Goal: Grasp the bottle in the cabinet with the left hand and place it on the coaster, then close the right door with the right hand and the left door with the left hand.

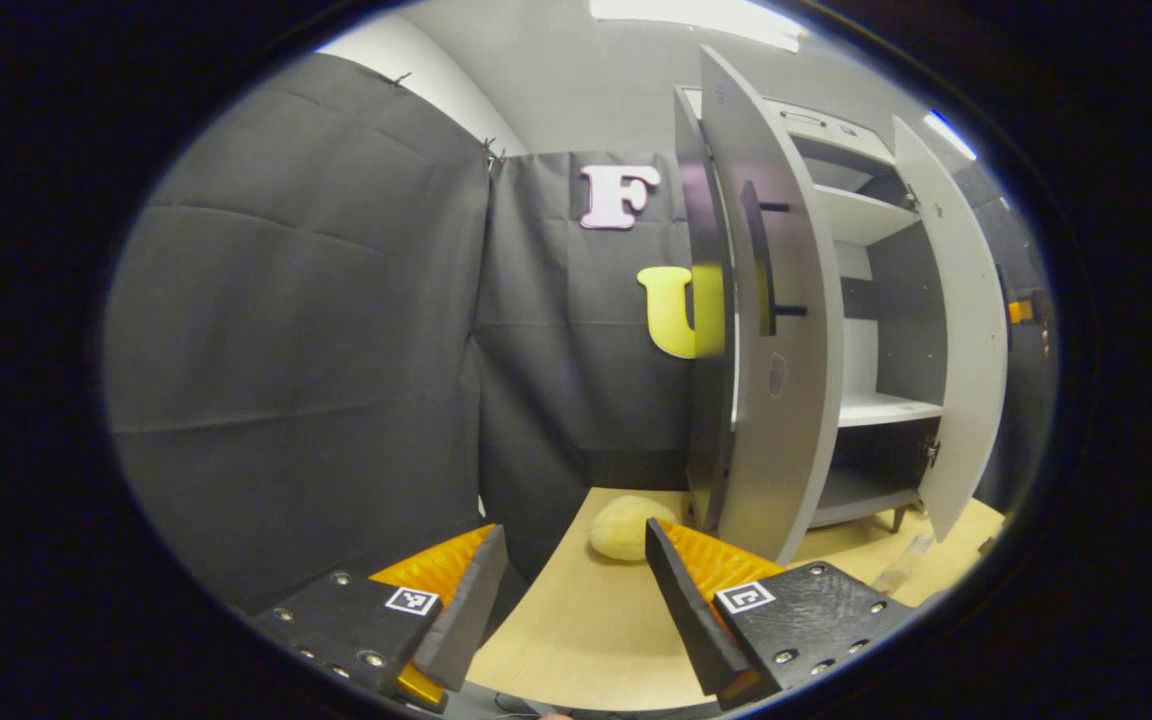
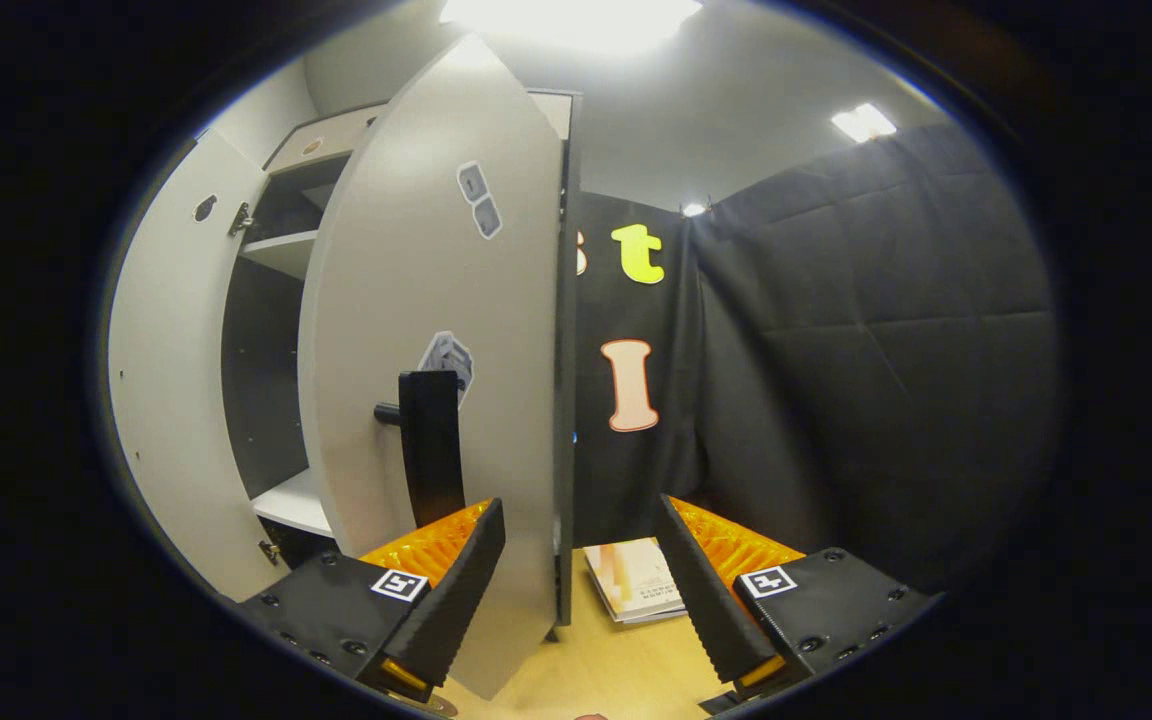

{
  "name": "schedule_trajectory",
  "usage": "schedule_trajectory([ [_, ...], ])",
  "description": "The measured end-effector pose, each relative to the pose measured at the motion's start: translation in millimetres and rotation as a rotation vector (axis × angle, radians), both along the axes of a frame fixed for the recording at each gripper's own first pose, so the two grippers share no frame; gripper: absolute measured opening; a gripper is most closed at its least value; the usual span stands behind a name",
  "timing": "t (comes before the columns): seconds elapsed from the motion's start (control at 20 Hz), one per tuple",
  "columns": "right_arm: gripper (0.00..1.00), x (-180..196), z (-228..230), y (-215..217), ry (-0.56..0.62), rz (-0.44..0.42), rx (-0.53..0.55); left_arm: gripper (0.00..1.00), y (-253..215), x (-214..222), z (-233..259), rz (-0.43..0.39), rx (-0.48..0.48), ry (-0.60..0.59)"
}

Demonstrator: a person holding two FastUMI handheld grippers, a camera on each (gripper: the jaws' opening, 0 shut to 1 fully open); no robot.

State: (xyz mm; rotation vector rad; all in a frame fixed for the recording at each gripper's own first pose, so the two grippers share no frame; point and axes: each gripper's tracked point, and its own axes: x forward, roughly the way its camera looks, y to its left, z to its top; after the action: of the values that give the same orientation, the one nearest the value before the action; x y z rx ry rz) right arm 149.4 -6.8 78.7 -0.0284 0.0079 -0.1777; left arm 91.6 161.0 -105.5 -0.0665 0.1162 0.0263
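Observation:
In the left gripper view the grey cabinet stands at the right with both doors swung out. Its left door carries a black handle, and the shelves I can see are bare. A clear bottle shows low on the wooden table before the cabinet. My left gripper is open over the table, left of the cabinet. In the right gripper view the right door with its black handle is close ahead. My right gripper is open, its left finger just below that handle.
A pale yellow rounded object lies on the table by the foot of the left door. A booklet lies on the table right of the cabinet. Black cloth walls close in on both sides.

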Motion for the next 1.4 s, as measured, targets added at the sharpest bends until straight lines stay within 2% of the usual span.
schedule_trajectory([
  [0.3,0.98,23,-4,54,0.012,0.104,-0.023,0.86,30,-12,-3,0.048,-0.012,0.011],
  [0.55,0.98,40,-5,77,0.013,0.109,-0.051,0.85,48,-24,-6,0.085,-0.009,0.021],
  [0.95,0.98,39,-3,81,-0.007,0.118,-0.014,0.86,49,-19,9,0.090,-0.021,0.016],
  [1.4,0.98,5,-16,51,-0.012,0.076,-0.095,0.85,40,25,48,0.074,-0.096,-0.013],
])
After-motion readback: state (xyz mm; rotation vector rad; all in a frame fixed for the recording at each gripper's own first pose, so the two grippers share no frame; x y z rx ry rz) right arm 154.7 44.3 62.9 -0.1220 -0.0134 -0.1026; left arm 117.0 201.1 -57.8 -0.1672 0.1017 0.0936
